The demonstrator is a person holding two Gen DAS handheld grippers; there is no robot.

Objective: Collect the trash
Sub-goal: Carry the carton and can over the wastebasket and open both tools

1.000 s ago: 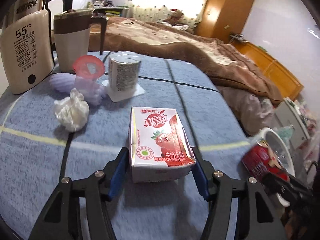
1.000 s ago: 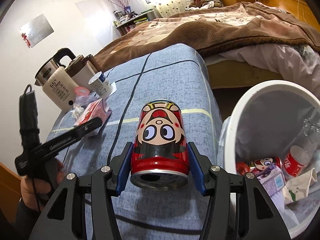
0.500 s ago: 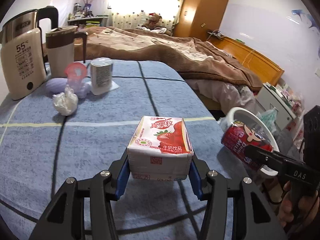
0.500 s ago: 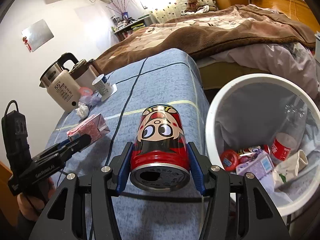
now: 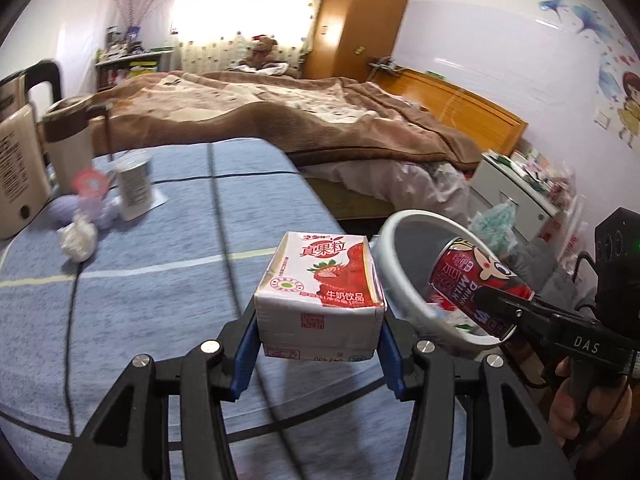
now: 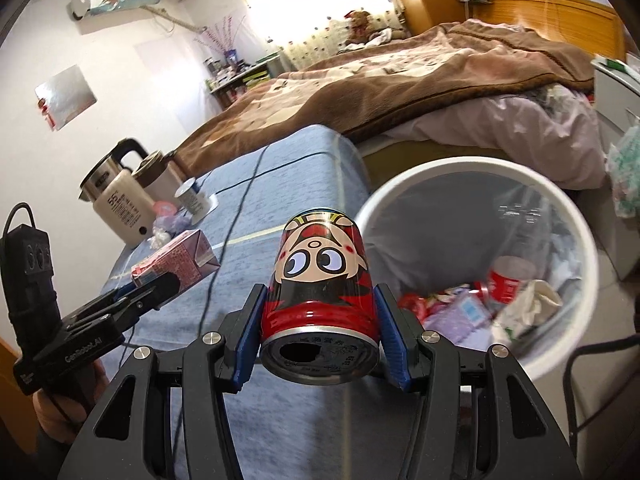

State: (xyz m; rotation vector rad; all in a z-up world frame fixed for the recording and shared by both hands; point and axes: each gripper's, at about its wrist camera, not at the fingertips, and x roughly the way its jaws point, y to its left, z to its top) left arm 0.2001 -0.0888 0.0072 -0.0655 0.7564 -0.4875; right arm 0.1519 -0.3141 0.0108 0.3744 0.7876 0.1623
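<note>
A pink strawberry milk carton (image 5: 320,300) hangs above the blue tablecloth, and my left gripper (image 5: 318,350) is shut on its sides. A red cartoon-face can (image 6: 320,300) lies between the blue pads of my right gripper (image 6: 320,346), which is shut on it. The white trash bin (image 6: 580,240) stands just right of the can, below the table edge, with several cans, cartons and paper inside. In the left wrist view the can (image 5: 476,280) sits over the bin's rim (image 5: 394,272). In the right wrist view the carton (image 6: 176,264) is at the left, above the table.
On the table's far left stand a kettle (image 5: 16,176), a brown-lidded jug (image 5: 70,148), a small can (image 5: 134,184), a pink-lidded plastic item (image 5: 90,184) and a crumpled tissue (image 5: 78,238). A bed (image 5: 320,120) with a brown blanket lies beyond. A person's hand (image 5: 576,408) holds the right gripper.
Both grippers have lifted and moved right toward the bin. The carton came off the tablecloth in the left gripper. The can now reaches the bin's rim.
</note>
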